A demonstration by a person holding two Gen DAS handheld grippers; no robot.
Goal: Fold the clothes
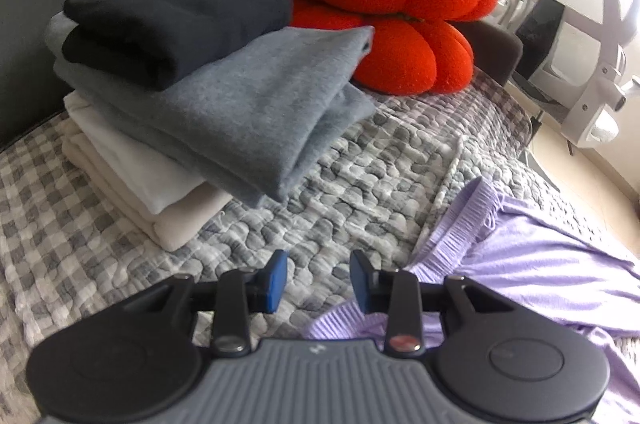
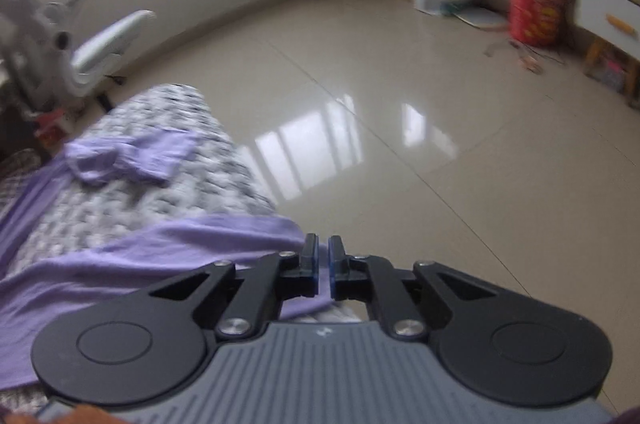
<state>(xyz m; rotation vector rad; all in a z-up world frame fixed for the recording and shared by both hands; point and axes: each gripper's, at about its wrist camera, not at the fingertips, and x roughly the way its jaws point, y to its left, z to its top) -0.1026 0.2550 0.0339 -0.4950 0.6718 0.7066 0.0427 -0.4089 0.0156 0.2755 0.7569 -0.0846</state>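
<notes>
On your far left, a stack of folded clothes (image 1: 160,111) sits on the checked quilt (image 1: 360,175) of the bed: cream and white pieces at the bottom, a grey-blue one above, a dark navy one on top. Just behind it to the right lie orange pumpkin-shaped cushions (image 1: 392,19).

Your left gripper (image 1: 318,280) hangs over the quilt with its jaws partly open and nothing between the blue pads. The lilac garment (image 1: 540,256) lies spread just to its right, its ribbed edge close by the right pad.

In the right wrist view, the same garment (image 2: 160,248) drapes across the bed's edge. Your right gripper (image 2: 323,266) sits at that edge with its jaws drawn nearly together, only a narrow slit left; no cloth shows in the slit. Beyond is glossy tiled floor (image 2: 400,103).
</notes>
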